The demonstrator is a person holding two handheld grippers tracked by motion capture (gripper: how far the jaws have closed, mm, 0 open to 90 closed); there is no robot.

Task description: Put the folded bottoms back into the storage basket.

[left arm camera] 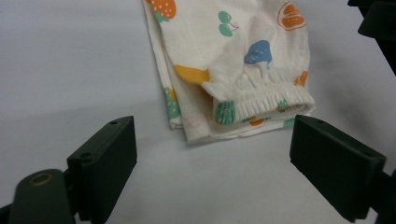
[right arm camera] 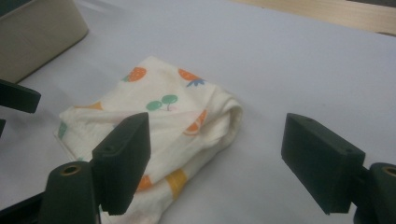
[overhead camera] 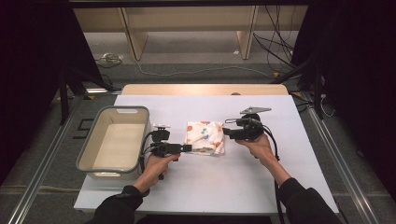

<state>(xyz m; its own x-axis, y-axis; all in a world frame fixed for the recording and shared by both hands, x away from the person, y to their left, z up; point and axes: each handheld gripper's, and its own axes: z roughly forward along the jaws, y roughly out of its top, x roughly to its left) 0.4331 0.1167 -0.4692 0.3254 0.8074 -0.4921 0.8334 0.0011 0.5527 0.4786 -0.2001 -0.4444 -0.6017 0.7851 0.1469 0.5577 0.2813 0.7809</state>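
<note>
Flanking folded fruit-print cloth [overhead camera: 205, 137], left tool [overhead camera: 188, 148] spread, right tool [overhead camera: 225, 132] spread, no legible writing

White-topped desk [overhead camera: 243, 177] with a bare wooden strip along its far edge. Lying directly on it: a folded fruit-print cloth [overhead camera: 205, 136] at centre, and a beige tub [overhead camera: 91, 147] at left.

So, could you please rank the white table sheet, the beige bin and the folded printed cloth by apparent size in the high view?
1. White table sheet, by far the largest.
2. Beige bin, clearly smaller than the sheet.
3. Folded printed cloth, the smallest, well under the bin's footprint.
</note>
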